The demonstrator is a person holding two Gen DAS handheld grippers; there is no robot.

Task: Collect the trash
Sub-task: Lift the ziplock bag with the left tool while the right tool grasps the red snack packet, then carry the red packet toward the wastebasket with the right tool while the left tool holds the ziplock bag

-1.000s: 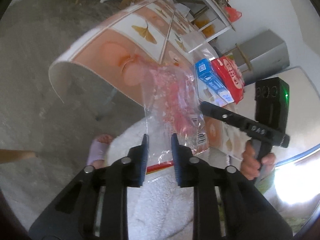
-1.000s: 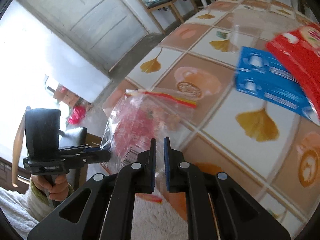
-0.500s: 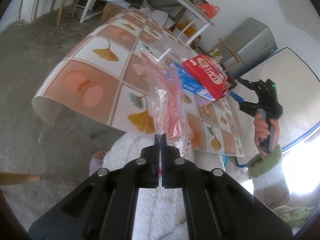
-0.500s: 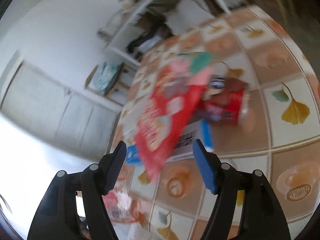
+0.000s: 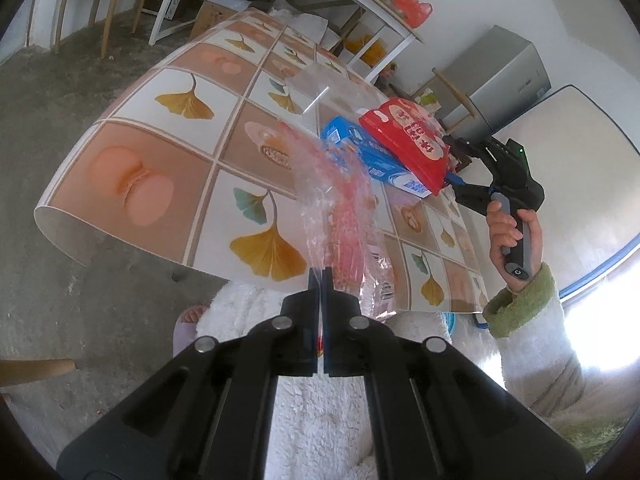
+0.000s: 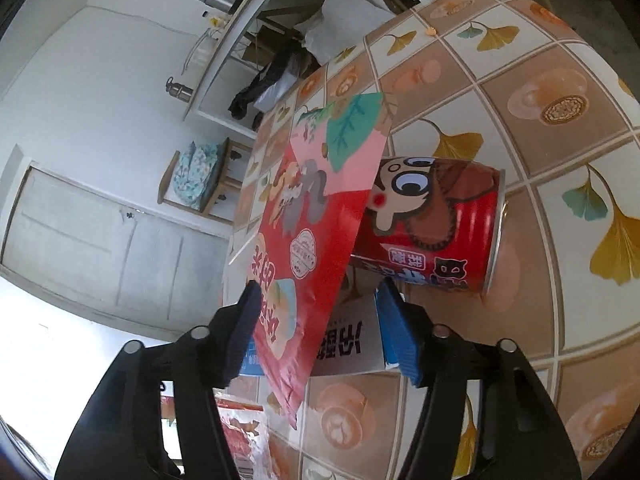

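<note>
- bare concrete floor (image 5: 80,80) and white walls surround a bench (image 5: 192,184) covered with a ginkgo-leaf and coffee-cup oilcloth.
- left hand-held gripper (image 5: 321,280) is clamped tight on the edge of a clear plastic bag (image 5: 340,216) with red and pink wrappers inside, held above the bench's near edge.
- right hand-held gripper (image 6: 316,312) has just been narrowing its jaws; they stand apart around the lower end of a red snack packet (image 6: 308,236), and i cannot tell whether the pads touch it yet.
- the red snack packet leans on a blue-and-white box (image 6: 352,344) and across a red tin can (image 6: 436,224) lying on its side.
- to do this step well, i'd judge: close on the flat packet end only, keeping the far pad off the box.
- lift it clear before swinging toward the bag, so the can doesn't roll.
- the bag's mouth looks pinched, so it likely needs spreading.
</note>
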